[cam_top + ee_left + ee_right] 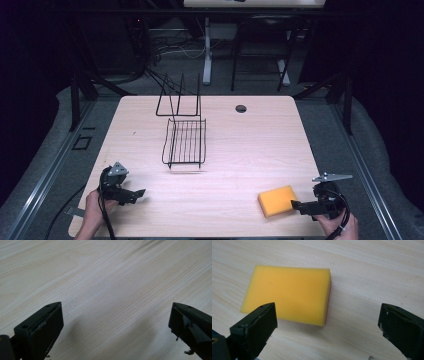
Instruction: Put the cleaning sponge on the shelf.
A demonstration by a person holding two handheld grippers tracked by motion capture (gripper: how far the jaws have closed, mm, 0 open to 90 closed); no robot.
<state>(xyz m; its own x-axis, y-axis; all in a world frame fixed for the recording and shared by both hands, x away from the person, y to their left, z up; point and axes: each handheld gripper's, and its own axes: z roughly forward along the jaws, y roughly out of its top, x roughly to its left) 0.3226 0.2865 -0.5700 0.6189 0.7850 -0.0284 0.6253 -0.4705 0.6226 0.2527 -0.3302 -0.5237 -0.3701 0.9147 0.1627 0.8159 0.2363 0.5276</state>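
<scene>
The yellow sponge (277,200) lies flat on the table (240,150) near its front right corner, just ahead of the right gripper (295,204), whose jaws stand wide apart and empty. The left gripper (141,192) hovers at the front left, jaws spread over bare wood, well apart from the wire rack (185,142).

Count on the table: 1 sponge, 1 rack, 2 grippers.

One yellow sponge (276,200), lying flat at the near right of the one wooden table (250,145). One black wire rack (184,141) near the table's middle, a single unit with a tray part and upright loops behind. Two handheld grippers: left gripper (141,193) and right gripper (296,204), two black jaws on each, one hand per gripper. One round hole (241,108) in the tabletop at the far edge.
</scene>
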